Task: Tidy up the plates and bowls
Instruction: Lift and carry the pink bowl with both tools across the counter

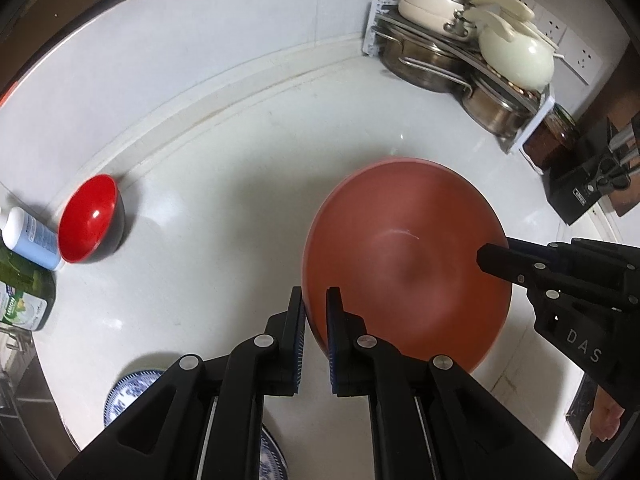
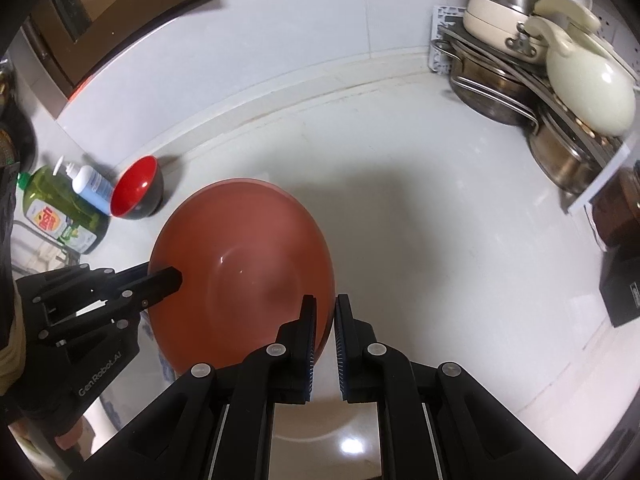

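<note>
Left gripper (image 1: 316,300): fingers nearly closed, pinching near-left rim of terracotta bowl (image 1: 404,256). Right gripper (image 2: 325,306): same narrow clamp on opposite rim. Both reach in level, facing each other. Rim contact blurred, probably firm.

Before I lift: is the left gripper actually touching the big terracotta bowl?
Touching. In the left wrist view the left gripper has its fingers on either side of the terracotta bowl rim, pads against it. The right wrist view shows one finger lying over the rim.

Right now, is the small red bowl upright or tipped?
Tipped. The red bowl lies on its side on the counter, its red inside facing sideways toward the camera and its black outside behind.
</note>
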Tool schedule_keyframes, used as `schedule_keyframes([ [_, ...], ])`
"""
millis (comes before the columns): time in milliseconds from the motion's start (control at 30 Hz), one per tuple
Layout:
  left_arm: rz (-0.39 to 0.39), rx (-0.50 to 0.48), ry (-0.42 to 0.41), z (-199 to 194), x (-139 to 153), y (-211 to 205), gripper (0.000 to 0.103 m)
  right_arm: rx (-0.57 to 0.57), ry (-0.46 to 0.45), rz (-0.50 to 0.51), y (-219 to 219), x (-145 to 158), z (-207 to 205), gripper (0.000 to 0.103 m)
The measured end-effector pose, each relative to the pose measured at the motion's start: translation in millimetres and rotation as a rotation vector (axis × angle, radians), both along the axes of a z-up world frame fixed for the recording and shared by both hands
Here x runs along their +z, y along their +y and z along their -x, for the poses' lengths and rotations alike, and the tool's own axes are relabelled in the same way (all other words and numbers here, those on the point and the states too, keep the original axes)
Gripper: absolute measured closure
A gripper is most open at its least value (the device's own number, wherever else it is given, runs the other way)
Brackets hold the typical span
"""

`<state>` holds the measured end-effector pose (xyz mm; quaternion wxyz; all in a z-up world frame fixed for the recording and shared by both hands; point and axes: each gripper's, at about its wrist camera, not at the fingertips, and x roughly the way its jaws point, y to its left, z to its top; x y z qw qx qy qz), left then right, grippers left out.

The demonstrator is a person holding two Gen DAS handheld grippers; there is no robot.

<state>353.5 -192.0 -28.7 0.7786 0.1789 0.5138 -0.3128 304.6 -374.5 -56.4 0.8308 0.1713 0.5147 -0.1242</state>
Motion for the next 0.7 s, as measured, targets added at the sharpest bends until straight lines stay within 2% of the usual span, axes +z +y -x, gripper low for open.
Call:
schedule_keyframes([
  [467,-0.043,-0.014,0.088,17,-29,-4,0.092,0.015,0.072,-0.022,-3,-27,25,0.092],
  [700,-0.059,-0.018,0.106,20,-39,-2,0.092,0.024,0.106,-0.036,-4,-40,31,0.092],
])
